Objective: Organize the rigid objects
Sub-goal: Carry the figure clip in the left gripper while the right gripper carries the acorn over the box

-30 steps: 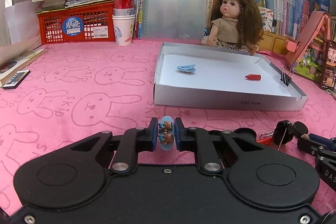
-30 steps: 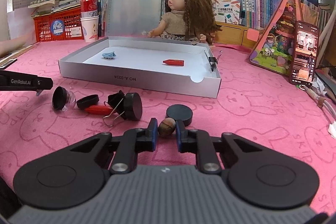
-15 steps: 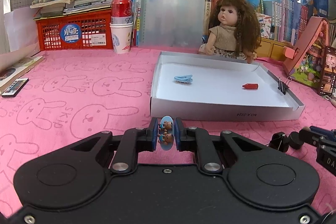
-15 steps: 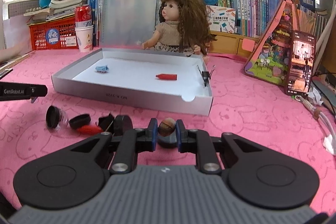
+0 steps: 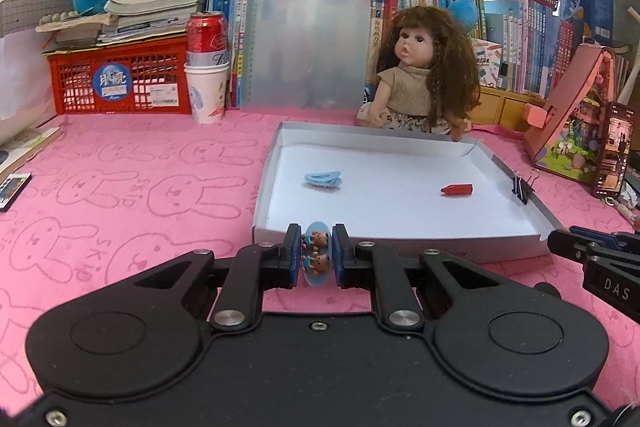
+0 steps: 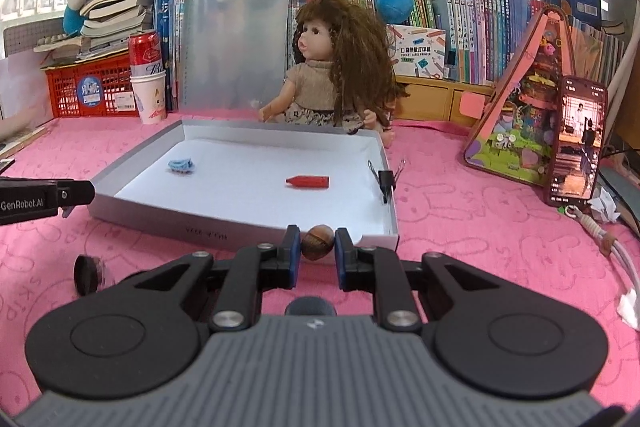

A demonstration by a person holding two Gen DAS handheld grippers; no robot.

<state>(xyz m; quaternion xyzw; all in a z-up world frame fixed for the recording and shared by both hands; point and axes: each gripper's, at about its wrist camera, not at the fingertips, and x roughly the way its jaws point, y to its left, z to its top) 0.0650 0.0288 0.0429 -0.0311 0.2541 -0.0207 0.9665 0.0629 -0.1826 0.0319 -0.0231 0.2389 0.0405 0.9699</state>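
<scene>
Tray [image 5: 400,245] lay straight ahead of our left tool [image 5: 316,254] (clamped on a bear clip [image 5: 316,253]) and our right tool [image 6: 317,247], clamped on a brown bead [image 6: 317,247].

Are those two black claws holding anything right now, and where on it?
Left gripper pinches a flat pale-blue oval bear charm by its faces. Right gripper clamps a small brown acorn-like nut by its sides.
</scene>
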